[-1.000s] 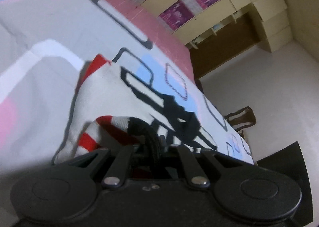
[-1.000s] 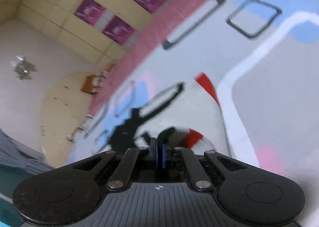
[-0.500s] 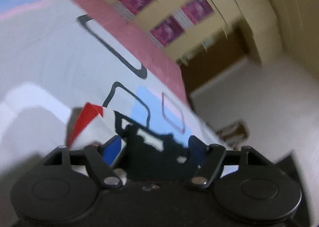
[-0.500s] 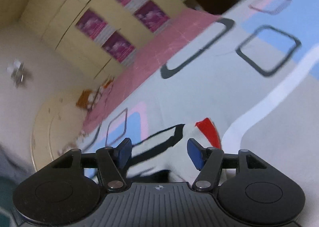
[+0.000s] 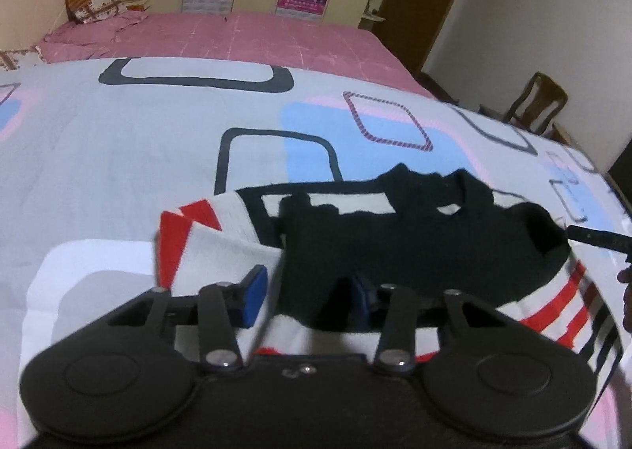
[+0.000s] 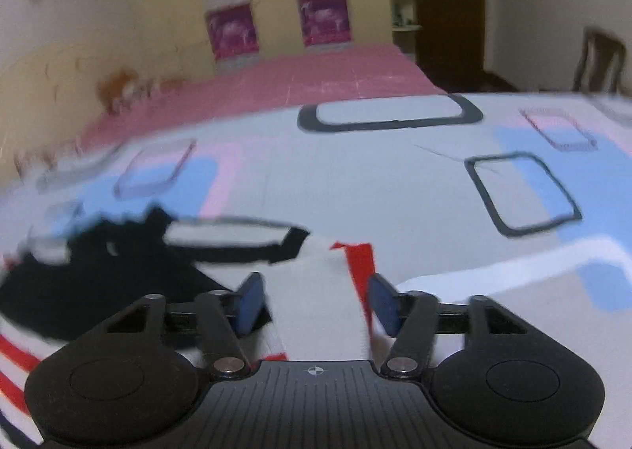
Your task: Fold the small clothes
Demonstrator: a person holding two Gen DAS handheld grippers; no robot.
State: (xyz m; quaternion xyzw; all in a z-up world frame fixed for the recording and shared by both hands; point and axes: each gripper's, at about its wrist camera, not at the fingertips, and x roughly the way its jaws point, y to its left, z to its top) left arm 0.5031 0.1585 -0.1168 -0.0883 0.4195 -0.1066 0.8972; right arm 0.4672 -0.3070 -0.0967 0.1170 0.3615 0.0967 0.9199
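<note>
Left claw: blue pads spread and closing, low over the sweater, cloth lying between them; the pads do not press on it. Right claw: pads likewise spread and closing, a white fold of the same sweater between them, not pinched.

Sweater: small, white with red stripes and a large black patch, lying flat on the bed, directly ahead of both claws. One red-striped cuff sits at the left in the left wrist view; red and dark stripes run along the right edge.

Bed: cover pale with grey, blue and pink squares; pink sheet beyond. Chair stands beside the bed at the right. Right wrist view is blurred.
</note>
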